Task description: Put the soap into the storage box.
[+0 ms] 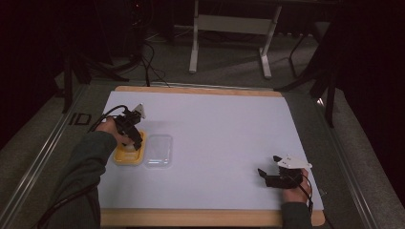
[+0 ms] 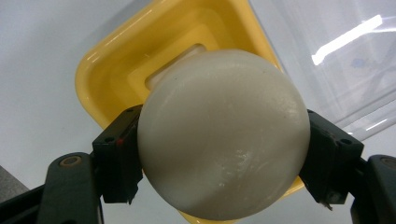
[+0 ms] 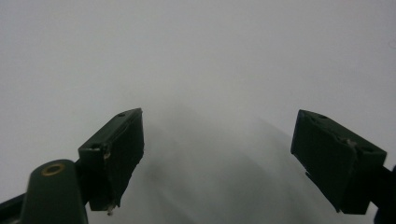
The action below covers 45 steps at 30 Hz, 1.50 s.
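Observation:
A white ball (image 2: 224, 135) sits squeezed between the two black jaws of my left gripper (image 2: 224, 163), directly above a yellow rectangular tray (image 2: 112, 70). Another pale piece (image 2: 173, 65) lies in the tray's bottom, half hidden behind the ball. In the high view the left gripper (image 1: 131, 138) hangs over the yellow tray (image 1: 122, 158) at the left of the white mat. My right gripper (image 1: 270, 175) rests near the mat's front right with its jaws spread. Its own view shows the right gripper (image 3: 217, 158) with bare white mat between its pads.
A clear plastic lid (image 1: 158, 151) lies flat just right of the yellow tray; its glossy surface (image 2: 345, 60) also appears beside the tray. The white mat (image 1: 215, 129) covers a wooden board (image 1: 200, 218). Table legs and cables stand on the floor beyond.

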{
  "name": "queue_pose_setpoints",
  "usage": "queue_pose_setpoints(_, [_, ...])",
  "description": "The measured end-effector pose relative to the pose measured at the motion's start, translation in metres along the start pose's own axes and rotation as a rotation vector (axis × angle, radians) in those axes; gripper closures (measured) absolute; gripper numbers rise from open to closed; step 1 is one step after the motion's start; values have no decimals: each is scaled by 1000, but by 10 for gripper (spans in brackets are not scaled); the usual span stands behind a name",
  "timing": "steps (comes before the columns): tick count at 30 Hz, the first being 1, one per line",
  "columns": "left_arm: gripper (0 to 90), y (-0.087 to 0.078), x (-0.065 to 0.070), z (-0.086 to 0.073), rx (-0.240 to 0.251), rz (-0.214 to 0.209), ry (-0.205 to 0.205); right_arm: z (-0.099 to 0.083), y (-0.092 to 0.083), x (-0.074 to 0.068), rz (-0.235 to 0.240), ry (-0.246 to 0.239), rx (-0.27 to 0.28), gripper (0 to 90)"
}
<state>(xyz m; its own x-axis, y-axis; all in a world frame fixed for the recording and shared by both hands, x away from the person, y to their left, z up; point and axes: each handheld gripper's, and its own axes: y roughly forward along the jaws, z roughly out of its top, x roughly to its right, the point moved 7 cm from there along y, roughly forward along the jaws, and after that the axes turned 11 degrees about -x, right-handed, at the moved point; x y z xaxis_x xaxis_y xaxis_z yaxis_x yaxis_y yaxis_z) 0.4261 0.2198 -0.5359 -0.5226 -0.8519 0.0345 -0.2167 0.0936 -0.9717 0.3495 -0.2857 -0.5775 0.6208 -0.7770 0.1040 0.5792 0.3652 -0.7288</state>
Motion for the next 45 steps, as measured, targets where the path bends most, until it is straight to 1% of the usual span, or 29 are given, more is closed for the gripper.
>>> queue_pose_setpoints(4, [261,3,0,-1,-8,-6,9,0,0,0,0,0,1,169])
queue_pose_setpoints(7, [260,5,0,0,-4,-8,3,0,0,0,0,0,0,169])
queue_pose_setpoints(10, [260,8,-1,0,-7,-21,3,0,0,0,0,-2,0,168])
queue_pose_setpoints(11, [259,9,-1,0,-5,-24,-4,0,0,0,0,-2,0,168])
queue_pose_setpoints(12, [257,9,-3,-1,3,-12,6,0,0,0,-1,-1,0,168])
queue_pose_setpoints(13, [231,8,-3,-1,19,-20,4,0,0,0,0,-1,0,169])
queue_pose_setpoints(14, [183,6,-4,-1,34,-19,-3,0,0,0,0,-2,0,169])
queue_pose_setpoints(15, [157,4,-5,-1,45,-16,-8,0,0,0,0,-2,0,169])
queue_pose_setpoints(16, [158,3,-5,-2,52,-20,-6,0,0,0,0,-3,-2,169])
queue_pose_setpoints(17, [158,1,-6,-3,55,-13,1,0,1,0,-1,-4,-4,169])
queue_pose_setpoints(18, [155,0,-6,-3,59,-8,-3,0,1,0,-1,-5,-4,169])
queue_pose_setpoints(21, [156,-2,-6,-4,69,-9,5,0,1,0,-2,-4,-4,169])
queue_pose_setpoints(23, [157,-3,-6,-5,77,5,10,0,0,0,-1,-4,-3,169])
queue_pose_setpoints(31, [157,-5,-5,-5,88,14,23,0,0,0,-1,-3,-3,169])
queue_pose_setpoints(33, [157,-7,-4,-5,98,23,29,0,0,0,-2,-3,-3,169])
queue_pose_setpoints(37, [158,-10,-1,-5,114,20,35,0,0,0,-2,-3,-3,169])
queue_pose_setpoints(38, [159,-12,0,-5,119,31,47,0,0,0,-2,-4,-2,169])
queue_pose_setpoints(39, [160,-12,0,-5,119,31,47,0,0,0,-2,-4,-2,169])
queue_pose_setpoints(40, [160,-14,2,-6,124,40,55,0,0,0,-2,-3,-3,169])
queue_pose_setpoints(44, [161,-19,6,-4,152,53,72,0,0,0,-1,-3,-2,169])
queue_pose_setpoints(45, [162,-19,6,-4,152,53,72,0,0,0,-1,-3,-2,169])
